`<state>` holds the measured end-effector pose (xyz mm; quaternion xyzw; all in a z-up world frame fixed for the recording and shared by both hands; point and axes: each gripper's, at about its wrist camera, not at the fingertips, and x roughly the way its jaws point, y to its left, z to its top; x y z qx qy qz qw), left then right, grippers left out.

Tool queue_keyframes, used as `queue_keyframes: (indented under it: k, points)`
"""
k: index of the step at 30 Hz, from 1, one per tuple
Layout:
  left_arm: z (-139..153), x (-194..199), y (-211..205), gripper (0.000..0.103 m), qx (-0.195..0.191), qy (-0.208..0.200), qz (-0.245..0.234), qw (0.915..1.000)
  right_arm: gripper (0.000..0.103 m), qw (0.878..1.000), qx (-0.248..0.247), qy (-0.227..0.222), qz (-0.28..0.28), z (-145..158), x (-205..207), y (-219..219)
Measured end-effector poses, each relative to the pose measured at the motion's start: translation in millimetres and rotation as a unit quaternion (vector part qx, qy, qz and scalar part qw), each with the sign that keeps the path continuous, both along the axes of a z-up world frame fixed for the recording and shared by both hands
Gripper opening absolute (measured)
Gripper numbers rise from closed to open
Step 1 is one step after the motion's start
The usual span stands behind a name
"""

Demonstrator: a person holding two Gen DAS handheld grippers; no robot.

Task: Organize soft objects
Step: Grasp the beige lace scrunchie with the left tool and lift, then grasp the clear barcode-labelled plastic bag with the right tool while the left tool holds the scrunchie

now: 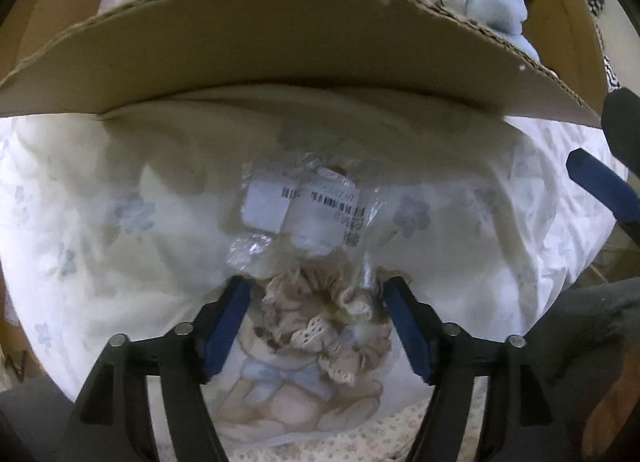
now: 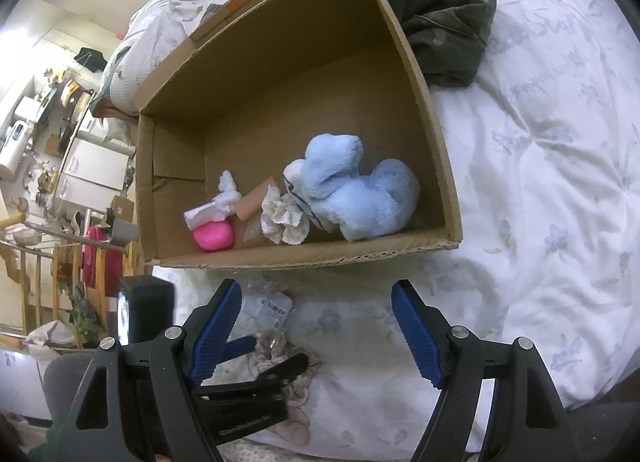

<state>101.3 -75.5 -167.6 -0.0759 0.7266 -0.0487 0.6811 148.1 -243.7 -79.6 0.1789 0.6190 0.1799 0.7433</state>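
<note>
A clear bag of beige lace scrunchies [image 1: 320, 314] with barcode labels lies on the white floral bedspread [image 1: 100, 202]. My left gripper [image 1: 316, 290] points down over it. Its blue fingers stand on either side of the bundle, open and not pressing on it. The same gripper [image 2: 276, 350] and scrunchies [image 2: 272, 340] show low in the right wrist view. My right gripper [image 2: 316, 290] hangs open and empty above the bedspread, just in front of the cardboard box [image 2: 304, 258]. One of its fingers [image 1: 600, 186] shows at the right edge of the left wrist view.
The box [image 1: 280, 42] holds a light blue plush [image 2: 356, 190], a white ruffled piece [image 2: 284, 218], a pink round thing [image 2: 214, 236] and a white cloth [image 2: 216, 206]. A dark green garment [image 2: 440, 14] lies behind the box. The bed's edge and room clutter are at left.
</note>
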Motion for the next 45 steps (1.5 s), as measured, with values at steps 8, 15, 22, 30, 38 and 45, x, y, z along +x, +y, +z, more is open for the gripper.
queue_keyframes:
  k: [8, 15, 22, 30, 38, 45]
  points:
    - [-4.0, -12.2, -28.5, 0.061, 0.028, -0.010, -0.067, 0.9973, 0.082, 1.000, -0.003, 0.001, 0.000, -0.3, 2.4, 1.2]
    - [10.1, -16.9, -12.9, 0.011, 0.000, -0.002, -0.023, 0.9997, 0.082, 1.000, -0.011, 0.000, -0.003, -0.5, 1.7, -1.7]
    - [49.6, -31.7, 10.3, 0.011, -0.009, -0.041, 0.000, 0.9991, 0.082, 1.000, -0.005, 0.017, 0.005, -7.2, -0.7, 2.1]
    - [76.9, -36.6, 68.2, 0.011, 0.013, -0.094, 0.062, 0.9935, 0.082, 0.998, -0.012, 0.039, 0.055, -23.5, 0.6, 41.1]
    - [86.3, -25.4, 110.7, 0.011, 0.055, -0.110, 0.121, 0.9850, 0.082, 0.987, -0.053, 0.024, 0.151, -44.8, -0.5, 109.2]
    - [85.8, -21.2, 126.5, 0.011, 0.058, -0.100, 0.124, 0.9855, 0.074, 0.973, -0.093, 0.009, 0.209, -61.8, -10.8, 142.9]
